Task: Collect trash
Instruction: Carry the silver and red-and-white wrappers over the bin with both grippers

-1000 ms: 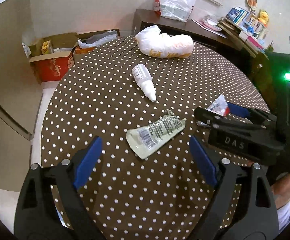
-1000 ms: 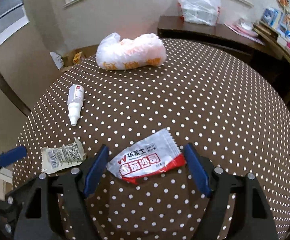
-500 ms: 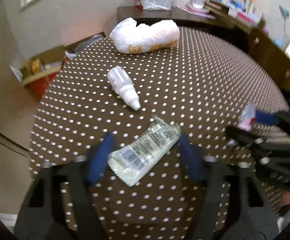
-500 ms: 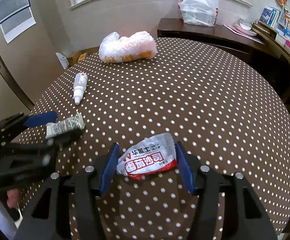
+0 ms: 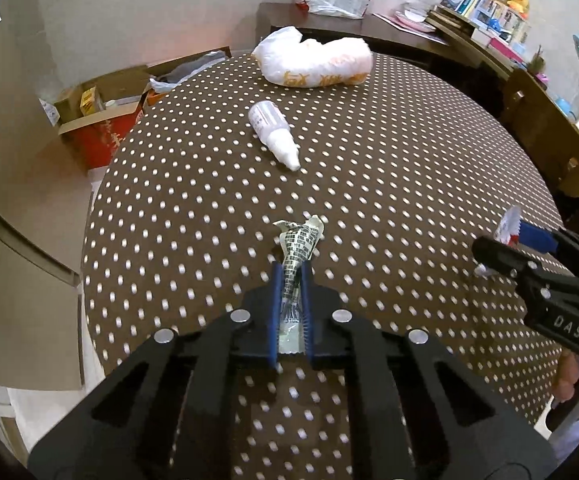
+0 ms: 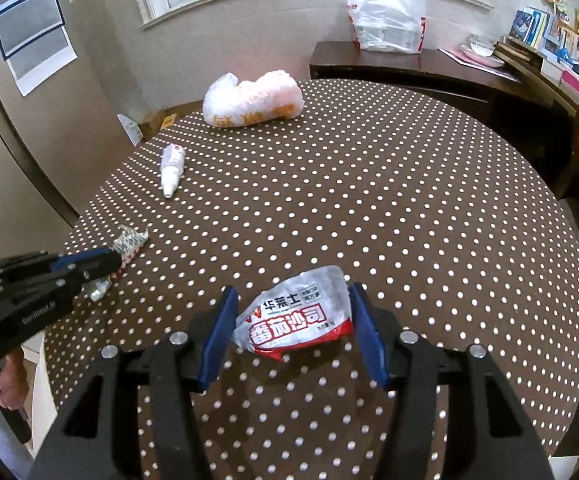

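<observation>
My left gripper (image 5: 289, 270) is shut on a crumpled clear wrapper with printed text (image 5: 300, 240), and the wrapper's far end sticks out past the blue pads over the dotted brown tablecloth (image 5: 389, 152). From the right wrist view, the same gripper (image 6: 101, 262) and wrapper (image 6: 131, 240) sit at the table's left edge. My right gripper (image 6: 293, 292) is shut on a red and white sachet (image 6: 297, 316), which bows up between the two blue pads. In the left wrist view only a corner of that sachet (image 5: 509, 220) shows at the right gripper (image 5: 517, 240).
A small white bottle (image 5: 273, 134) lies on its side mid-table. A filled white plastic bag (image 5: 313, 62) rests at the far edge. Cardboard boxes (image 5: 97, 120) stand on the floor to the left; a dark sideboard (image 6: 409, 68) and a wooden chair (image 5: 545, 136) flank the table.
The left jaws have closed onto the clear wrapper, crumpling it narrow. The right jaws have narrowed around the sachet, which now bulges, and the right gripper has drawn back from the bag.
</observation>
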The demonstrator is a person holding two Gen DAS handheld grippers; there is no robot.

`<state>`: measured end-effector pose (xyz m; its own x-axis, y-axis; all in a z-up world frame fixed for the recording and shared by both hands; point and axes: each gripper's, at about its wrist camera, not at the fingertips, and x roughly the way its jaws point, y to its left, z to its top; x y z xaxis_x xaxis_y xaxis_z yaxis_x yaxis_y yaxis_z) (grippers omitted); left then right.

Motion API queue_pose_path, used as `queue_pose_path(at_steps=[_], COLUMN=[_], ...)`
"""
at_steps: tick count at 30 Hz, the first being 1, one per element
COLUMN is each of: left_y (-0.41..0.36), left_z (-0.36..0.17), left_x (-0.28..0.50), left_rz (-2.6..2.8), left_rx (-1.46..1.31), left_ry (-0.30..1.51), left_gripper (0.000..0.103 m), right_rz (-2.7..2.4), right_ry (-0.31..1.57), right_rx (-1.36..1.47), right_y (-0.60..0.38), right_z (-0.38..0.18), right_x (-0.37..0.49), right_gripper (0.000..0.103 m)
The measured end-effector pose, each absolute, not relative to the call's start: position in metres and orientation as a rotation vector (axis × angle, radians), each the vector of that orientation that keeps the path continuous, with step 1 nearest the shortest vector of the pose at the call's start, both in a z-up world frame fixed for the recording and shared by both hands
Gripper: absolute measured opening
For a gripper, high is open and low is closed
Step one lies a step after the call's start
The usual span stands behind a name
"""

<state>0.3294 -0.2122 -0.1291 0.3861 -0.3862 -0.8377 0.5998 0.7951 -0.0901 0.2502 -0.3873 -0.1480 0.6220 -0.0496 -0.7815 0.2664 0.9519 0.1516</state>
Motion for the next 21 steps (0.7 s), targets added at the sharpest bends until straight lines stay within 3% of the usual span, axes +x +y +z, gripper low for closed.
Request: queue_pose_path(at_steps=[21], left_y=[-0.104], left_z=[-0.100], left_x=[0.257], left_rz=[-0.467], left_rx=[0.071], left_ry=[0.902], left_gripper=[0.009], right_rz=[0.050], right_ry=[0.859], right_rx=[0.184], right_y=[-0.278], right_z=[-0.119], right_x=[0.213], right_gripper=[0.056])
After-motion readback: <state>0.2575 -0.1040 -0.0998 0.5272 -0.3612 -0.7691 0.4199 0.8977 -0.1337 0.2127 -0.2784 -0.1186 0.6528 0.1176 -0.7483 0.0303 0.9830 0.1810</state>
